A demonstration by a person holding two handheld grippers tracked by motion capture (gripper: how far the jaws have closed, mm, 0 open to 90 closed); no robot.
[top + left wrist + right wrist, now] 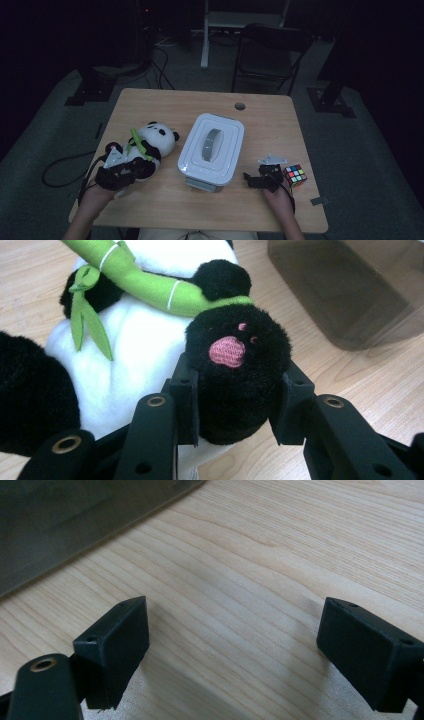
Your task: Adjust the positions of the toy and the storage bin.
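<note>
A plush panda [152,140] with a green bamboo stalk lies on the left part of the wooden table [165,102]. My left gripper [136,168] sits at its near end. In the left gripper view the two black jaws press on either side of a black paw [235,355] with a pink pad, so my left gripper [239,402] is shut on it. The white belly [145,340] and the green bamboo [150,282] lie beyond. My right gripper [251,180] rests low over the table at the right, and its jaws [232,645] stand wide open over bare wood.
A white lidded container [212,147] with a grey handle stands in the middle of the table; its smoky wall [350,295] is close to the panda and near my right gripper [75,515]. A Rubik's cube [295,176] lies right of my right gripper. A chair [270,55] stands behind the table.
</note>
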